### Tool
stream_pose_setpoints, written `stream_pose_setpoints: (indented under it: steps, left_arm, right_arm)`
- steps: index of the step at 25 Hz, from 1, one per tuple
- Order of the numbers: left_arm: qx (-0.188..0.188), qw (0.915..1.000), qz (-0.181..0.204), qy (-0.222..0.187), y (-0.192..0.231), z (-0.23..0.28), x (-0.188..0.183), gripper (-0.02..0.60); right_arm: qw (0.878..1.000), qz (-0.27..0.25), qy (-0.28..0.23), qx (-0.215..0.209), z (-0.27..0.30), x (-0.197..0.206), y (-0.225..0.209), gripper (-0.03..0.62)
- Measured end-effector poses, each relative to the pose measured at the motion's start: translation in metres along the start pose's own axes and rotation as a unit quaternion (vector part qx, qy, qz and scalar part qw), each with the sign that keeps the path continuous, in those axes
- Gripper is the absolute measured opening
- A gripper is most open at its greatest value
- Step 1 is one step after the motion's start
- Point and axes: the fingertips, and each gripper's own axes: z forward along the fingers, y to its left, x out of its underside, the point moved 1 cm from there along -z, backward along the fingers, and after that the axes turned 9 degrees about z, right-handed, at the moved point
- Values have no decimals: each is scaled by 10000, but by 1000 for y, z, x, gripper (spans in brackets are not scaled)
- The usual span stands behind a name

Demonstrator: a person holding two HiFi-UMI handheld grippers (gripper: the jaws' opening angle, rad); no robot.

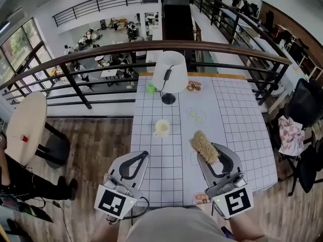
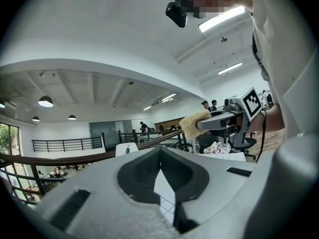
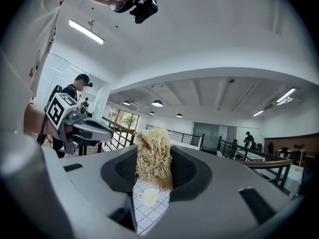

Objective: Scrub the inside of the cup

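Observation:
A cream cup [image 1: 162,128] stands upright on the white gridded table [image 1: 242,135], ahead of both grippers. In the right gripper view the cup [image 3: 149,197] shows small below the jaws. My right gripper [image 1: 212,156] is shut on a tan fibrous scrubber [image 1: 204,145], which sticks out past the jaws to the right of the cup, well apart from it. The scrubber [image 3: 153,158] fills the gap between the right gripper's jaws [image 3: 153,172]. My left gripper [image 1: 142,155] hovers near the table's front left, jaws shut with nothing between them [image 2: 160,153].
A white lamp [image 1: 169,74] stands behind the cup, with a small green cup [image 1: 150,87] to its left and a plate of food [image 1: 194,86] to its right. Two pale round discs [image 1: 196,116] lie mid-table. A railing [image 1: 227,49] runs behind the table.

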Motion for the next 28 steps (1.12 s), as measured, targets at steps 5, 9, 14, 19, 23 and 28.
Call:
stream_pose_setpoints:
  steps: [5,9,14,19,23,28]
  left_arm:
    - [78,9999,-103,-7,-1,1,3,14]
    - [321,9993,-81,-157,-10,4,4,14]
    - [383,9992,8,-68,-16,6,4,14]
    - [422,9991,-12,-96,-17,6,2,14]
    - [279,9996,-13,-96,-13,6,2,14]
    - [222,9997,-66,-56,-12,8,4,14]
  right_arm:
    - [10000,59,6,-63,4,1,1,137]
    - [9995,278,112,-60,8,8,-2,137]
    - [9993,325,134,-115,10,10,-1,137]
    - [9993,294,172,-140,10,11,0,138]
    - [9992,342,136,-132,11,9,-2,138]
    - [9992,352,121,-144,11,9,-4,138]
